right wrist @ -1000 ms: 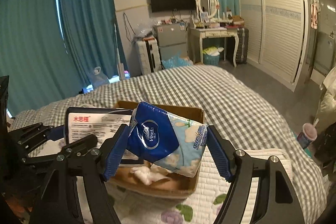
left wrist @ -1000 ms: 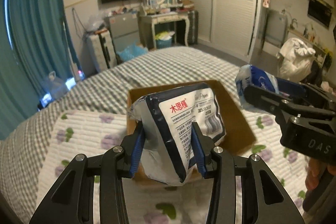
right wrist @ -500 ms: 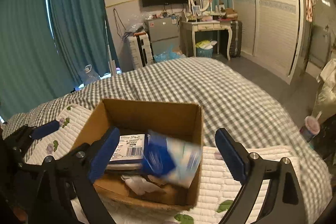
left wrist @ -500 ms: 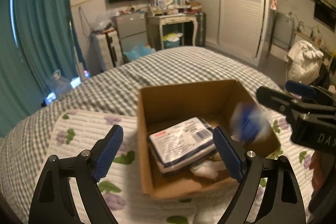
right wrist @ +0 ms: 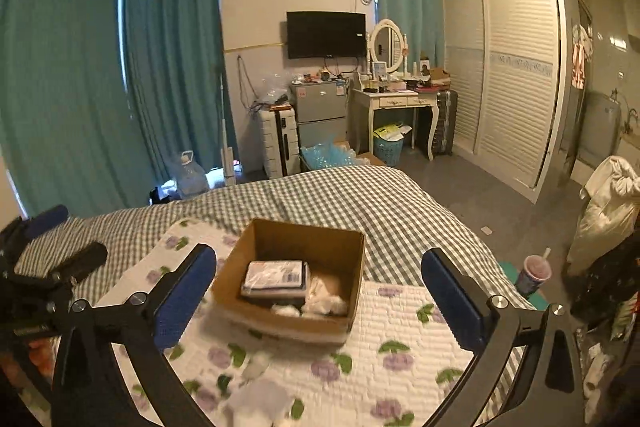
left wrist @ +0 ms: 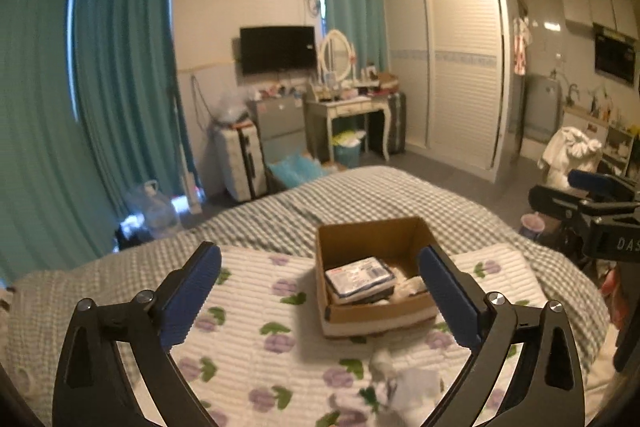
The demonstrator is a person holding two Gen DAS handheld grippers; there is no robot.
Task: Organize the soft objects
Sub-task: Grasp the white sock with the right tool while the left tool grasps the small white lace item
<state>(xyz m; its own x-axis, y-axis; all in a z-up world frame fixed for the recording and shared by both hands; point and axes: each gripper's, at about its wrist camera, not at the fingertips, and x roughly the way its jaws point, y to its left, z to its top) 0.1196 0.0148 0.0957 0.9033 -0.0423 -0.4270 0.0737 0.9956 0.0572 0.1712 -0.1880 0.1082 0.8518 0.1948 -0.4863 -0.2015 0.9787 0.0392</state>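
Observation:
A brown cardboard box (left wrist: 376, 311) (right wrist: 292, 323) stands on a floral quilt (left wrist: 248, 339) (right wrist: 400, 351) on the bed. Inside lie a white and dark tissue pack (left wrist: 360, 277) (right wrist: 276, 277) and white soft items (right wrist: 324, 305). The blue tissue pack is not visible. My left gripper (left wrist: 320, 295) is open and empty, raised above and behind the box. My right gripper (right wrist: 320, 297) is open and empty, likewise raised. White soft items (left wrist: 404, 383) (right wrist: 256, 399) lie blurred on the quilt near me.
The bed has a grey checked cover (right wrist: 352, 199). Beyond it stand a suitcase (right wrist: 280, 139), a small fridge (right wrist: 320, 111), a dressing table (right wrist: 396, 103) and a wardrobe (right wrist: 516, 67). A cup (right wrist: 534, 269) stands on the floor at the right.
Both grippers opened and dropped their tissue packs into the box, then pulled up and back from it. The box now looks smaller and farther.

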